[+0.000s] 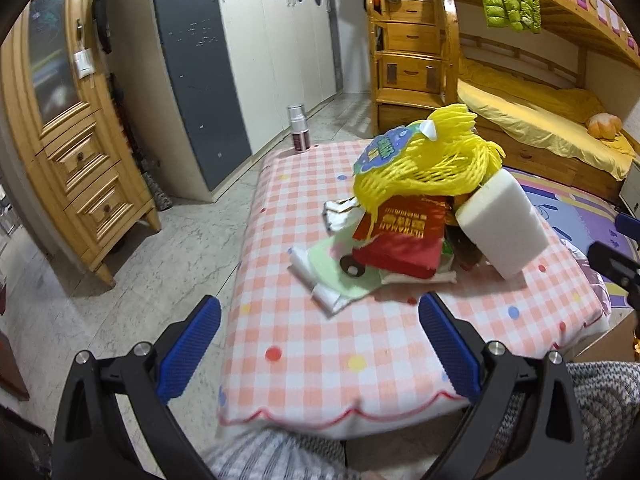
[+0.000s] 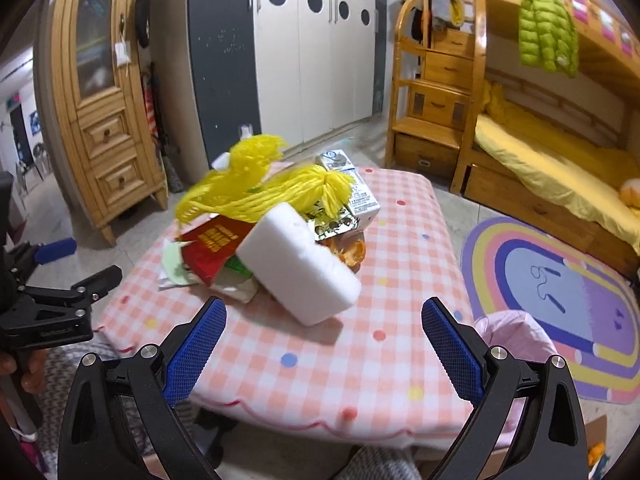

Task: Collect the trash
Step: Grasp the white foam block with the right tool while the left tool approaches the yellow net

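White foam block (image 2: 298, 266) lies dead ahead of the spread-wide, empty right gripper (image 2: 322, 350); left gripper (image 1: 320, 344), likewise gaping, sits farther off.

Both wrist views face the trash pile (image 1: 416, 216) from nearby.

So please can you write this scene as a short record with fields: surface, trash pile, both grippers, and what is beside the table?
surface: checked tablecloth with coloured dots
pile top: yellow mesh netting
pile front: white foam block, leaning on the pile
pile middle: red box over green paper
pile back: milk carton, orange peel
left gripper: open, empty
right gripper: open, empty
beside table: pink bag, at its right
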`<act>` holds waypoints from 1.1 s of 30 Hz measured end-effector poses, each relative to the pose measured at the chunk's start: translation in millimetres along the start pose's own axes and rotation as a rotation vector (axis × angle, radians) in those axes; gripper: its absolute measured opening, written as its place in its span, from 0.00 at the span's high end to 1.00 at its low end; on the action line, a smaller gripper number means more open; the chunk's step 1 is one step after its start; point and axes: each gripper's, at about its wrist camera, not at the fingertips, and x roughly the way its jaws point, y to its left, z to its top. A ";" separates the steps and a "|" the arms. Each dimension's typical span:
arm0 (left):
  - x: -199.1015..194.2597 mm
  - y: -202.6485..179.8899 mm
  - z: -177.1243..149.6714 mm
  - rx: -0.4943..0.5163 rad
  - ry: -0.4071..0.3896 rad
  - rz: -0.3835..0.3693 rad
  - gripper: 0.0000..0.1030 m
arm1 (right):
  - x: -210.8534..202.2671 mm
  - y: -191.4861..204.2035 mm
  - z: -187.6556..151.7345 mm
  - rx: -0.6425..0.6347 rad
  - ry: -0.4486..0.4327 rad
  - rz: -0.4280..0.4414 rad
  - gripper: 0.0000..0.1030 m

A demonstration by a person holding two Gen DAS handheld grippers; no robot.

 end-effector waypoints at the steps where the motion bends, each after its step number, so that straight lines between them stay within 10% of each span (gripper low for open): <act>1: 4.4 -0.1 3.1 0.001 -0.003 -0.001 0.07 | 4.7 0.4 2.2 -0.002 0.003 -0.009 0.06; 13: 40.9 -5.0 36.3 -0.022 -0.017 -0.063 0.20 | 60.8 -1.9 12.3 -0.077 0.063 0.078 0.14; 16: 42.0 -10.8 44.4 0.016 -0.048 -0.065 0.20 | 71.2 -2.0 16.1 -0.093 0.077 0.090 0.32; 24: 52.9 -15.6 41.0 0.041 -0.043 -0.078 0.20 | 91.9 4.9 19.8 -0.150 0.108 0.136 0.25; 33: 50.1 -9.5 25.3 0.036 -0.024 -0.092 0.20 | 61.4 11.1 5.5 -0.126 0.087 0.160 0.62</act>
